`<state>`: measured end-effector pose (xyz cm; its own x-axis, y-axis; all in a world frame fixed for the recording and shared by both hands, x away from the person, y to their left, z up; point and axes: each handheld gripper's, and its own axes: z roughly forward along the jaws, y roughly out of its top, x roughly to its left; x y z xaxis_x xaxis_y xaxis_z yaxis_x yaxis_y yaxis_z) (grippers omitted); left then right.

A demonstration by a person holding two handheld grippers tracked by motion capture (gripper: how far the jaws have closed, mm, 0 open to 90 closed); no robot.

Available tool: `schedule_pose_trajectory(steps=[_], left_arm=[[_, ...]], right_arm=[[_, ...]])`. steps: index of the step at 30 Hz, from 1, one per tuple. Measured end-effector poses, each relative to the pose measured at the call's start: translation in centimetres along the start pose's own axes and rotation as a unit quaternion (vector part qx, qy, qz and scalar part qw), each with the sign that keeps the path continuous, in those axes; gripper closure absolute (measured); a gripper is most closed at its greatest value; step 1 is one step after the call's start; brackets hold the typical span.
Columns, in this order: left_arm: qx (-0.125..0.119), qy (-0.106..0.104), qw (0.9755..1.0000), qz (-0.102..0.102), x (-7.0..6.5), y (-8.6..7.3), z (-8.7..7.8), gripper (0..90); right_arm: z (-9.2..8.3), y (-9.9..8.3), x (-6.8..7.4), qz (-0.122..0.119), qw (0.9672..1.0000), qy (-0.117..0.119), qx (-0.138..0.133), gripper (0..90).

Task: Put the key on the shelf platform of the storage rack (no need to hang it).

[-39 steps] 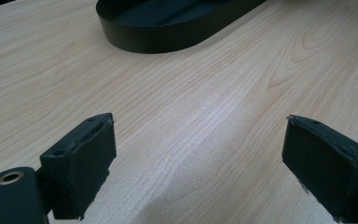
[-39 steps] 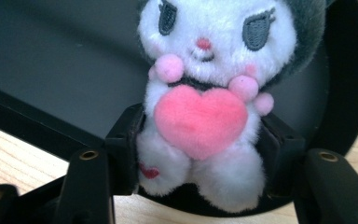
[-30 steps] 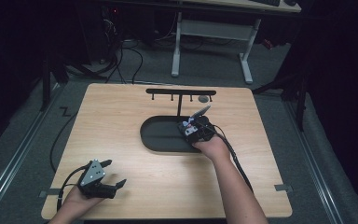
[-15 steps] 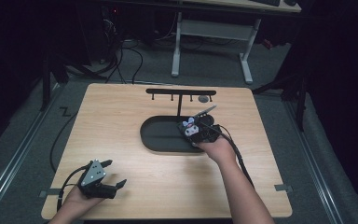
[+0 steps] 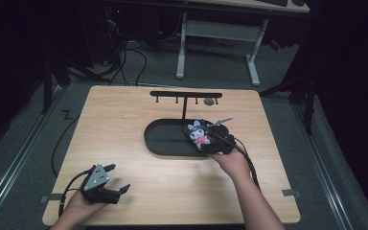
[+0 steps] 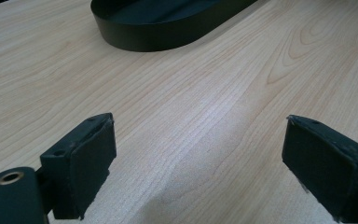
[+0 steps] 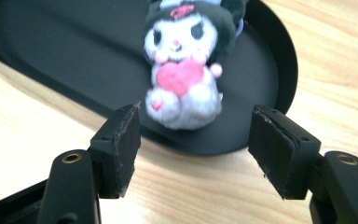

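Plush toy [image 7: 184,70] lies in tray [image 7: 51,51], feet toward open right tool [image 7: 196,149].

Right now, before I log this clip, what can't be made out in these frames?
- Plush toy: top of its head is cut off by the right gripper view's upper edge, and it is blurred.
- Small round thing by the black rack, high view: too small to identify.
- Right gripper, high view: its fingers merge with the dark tray.
- Tray in the left gripper view: cut off by the top edge.
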<state>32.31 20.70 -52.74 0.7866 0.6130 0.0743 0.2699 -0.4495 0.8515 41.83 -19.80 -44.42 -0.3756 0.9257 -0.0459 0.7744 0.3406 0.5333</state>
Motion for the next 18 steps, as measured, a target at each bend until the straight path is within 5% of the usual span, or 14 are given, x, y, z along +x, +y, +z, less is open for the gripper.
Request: schedule_pose_trajectory(steps=[10,18], left_arm=[[0.000,0.002,1.0000,0.000,0.0,0.0,0.0,10.6],[-0.004,0.008,1.0000,0.001,-0.1,0.1,0.0,8.9]], right_arm=[[0.0,-3.7,-0.7,0.004,0.9994,0.003,-0.033,32.9],[-0.9,-6.1,-0.8,0.008,0.9963,0.013,-0.084,29.4]])
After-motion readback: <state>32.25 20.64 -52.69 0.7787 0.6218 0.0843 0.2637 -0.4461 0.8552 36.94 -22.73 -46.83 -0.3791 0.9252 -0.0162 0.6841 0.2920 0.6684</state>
